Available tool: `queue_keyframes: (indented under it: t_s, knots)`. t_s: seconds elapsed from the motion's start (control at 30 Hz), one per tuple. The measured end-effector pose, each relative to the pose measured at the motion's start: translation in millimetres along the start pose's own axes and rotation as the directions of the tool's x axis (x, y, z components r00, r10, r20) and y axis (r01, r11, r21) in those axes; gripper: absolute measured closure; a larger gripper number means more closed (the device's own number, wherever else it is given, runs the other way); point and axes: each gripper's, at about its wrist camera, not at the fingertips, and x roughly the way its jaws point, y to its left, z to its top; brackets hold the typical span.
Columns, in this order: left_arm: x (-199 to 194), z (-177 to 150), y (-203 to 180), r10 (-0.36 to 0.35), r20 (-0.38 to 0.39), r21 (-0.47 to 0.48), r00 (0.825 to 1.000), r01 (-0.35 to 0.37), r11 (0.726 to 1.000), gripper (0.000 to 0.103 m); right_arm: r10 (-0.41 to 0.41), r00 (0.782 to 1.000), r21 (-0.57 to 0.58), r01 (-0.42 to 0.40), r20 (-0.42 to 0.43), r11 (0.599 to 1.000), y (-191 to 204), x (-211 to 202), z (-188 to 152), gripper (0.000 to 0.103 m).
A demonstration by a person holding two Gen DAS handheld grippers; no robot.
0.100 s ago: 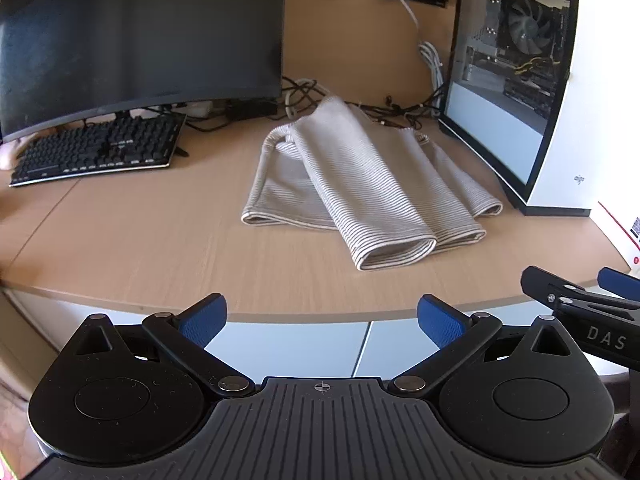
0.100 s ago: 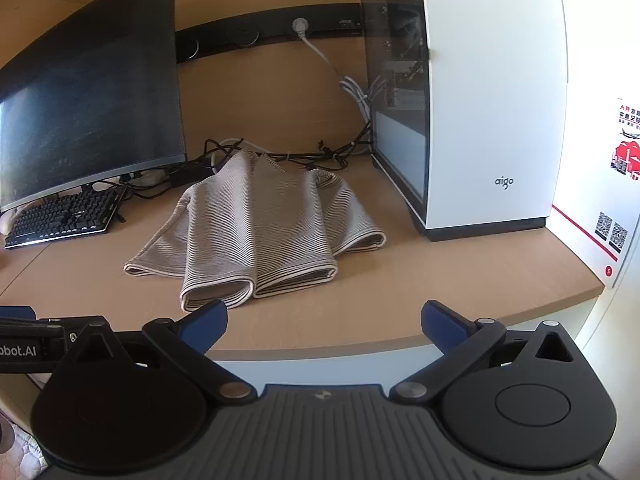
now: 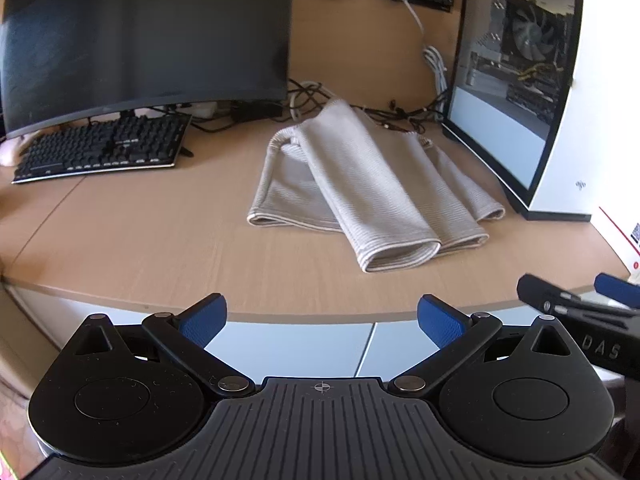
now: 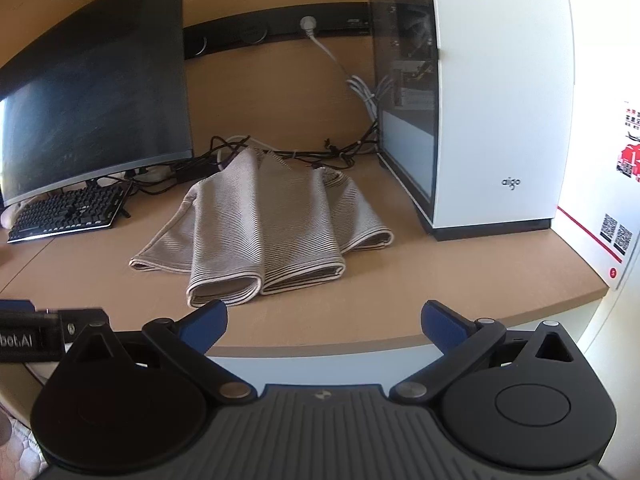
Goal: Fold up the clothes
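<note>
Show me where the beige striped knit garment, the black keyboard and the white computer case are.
beige striped knit garment (image 3: 372,184): left wrist view, on its top folded panel.
black keyboard (image 3: 104,148): left wrist view, middle of the keys.
white computer case (image 4: 500,120): right wrist view, on its white front panel.

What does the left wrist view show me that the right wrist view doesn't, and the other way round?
Only the left wrist view shows the fan inside the PC case and the right hand-held gripper at its right edge. Only the right wrist view shows the case's white side panel with the aigo logo and the full red poster with QR codes. Both show the folded striped garment on the desk, the monitor, the keyboard, and open, empty fingers.
</note>
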Motion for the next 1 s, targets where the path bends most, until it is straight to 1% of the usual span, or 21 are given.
queue_keyframes:
  t_s: [0.1, 0.17, 0.23, 0.27, 0.33, 0.43, 0.6, 1.0]
  knots:
    - [0.5, -0.1, 2.0, -0.008, -0.002, -0.036, 1.000, 0.008, 0.999, 0.000, -0.022, 1.000, -0.040, 0.022, 0.005, 0.999, 5.6, -3.2, -0.4, 0.000]
    - [7.7, 4.9, 6.7, -0.014, -0.033, -0.052, 0.999, 0.013, 0.999, 0.000, -0.036, 0.999, -0.066, 0.037, 0.009, 0.997, 9.4, -5.3, -0.6, 0.000]
    - [-0.6, -0.5, 11.9, -0.017, -0.013, -0.050, 1.000, 0.017, 0.999, 0.000, -0.052, 0.999, -0.068, 0.052, 0.007, 0.996, 18.5, -5.2, -0.2, 0.000]
    - [2.3, 0.9, 10.5, -0.013, -0.029, -0.044, 0.999, 0.011, 0.999, 0.000, -0.059, 0.998, -0.068, 0.060, 0.006, 0.996, 22.5, -5.1, 0.0, 0.000]
    - [2.2, 1.5, 8.5, -0.008, -0.038, -0.033, 0.999, 0.007, 0.999, 0.000, -0.045, 0.999, -0.046, 0.046, 0.003, 0.998, 10.3, -3.3, -0.3, 0.000]
    - [0.5, 2.3, 11.3, -0.007, -0.030, -0.038, 1.000, 0.006, 0.999, 0.000, -0.028, 0.999, -0.055, 0.027, -0.018, 0.998, 7.2, -0.5, 2.4, 0.000]
    - [4.6, 3.6, 19.7, 0.002, -0.051, -0.079, 0.999, -0.006, 0.997, 0.000, 0.000, 1.000, -0.094, -0.001, -0.018, 0.996, 16.0, 1.6, 2.4, 0.000]
    - [5.8, -0.2, 20.9, 0.007, -0.062, -0.090, 0.998, -0.013, 0.996, 0.000, -0.003, 0.999, -0.073, 0.000, -0.033, 0.997, 16.1, 1.5, -2.1, 0.000]
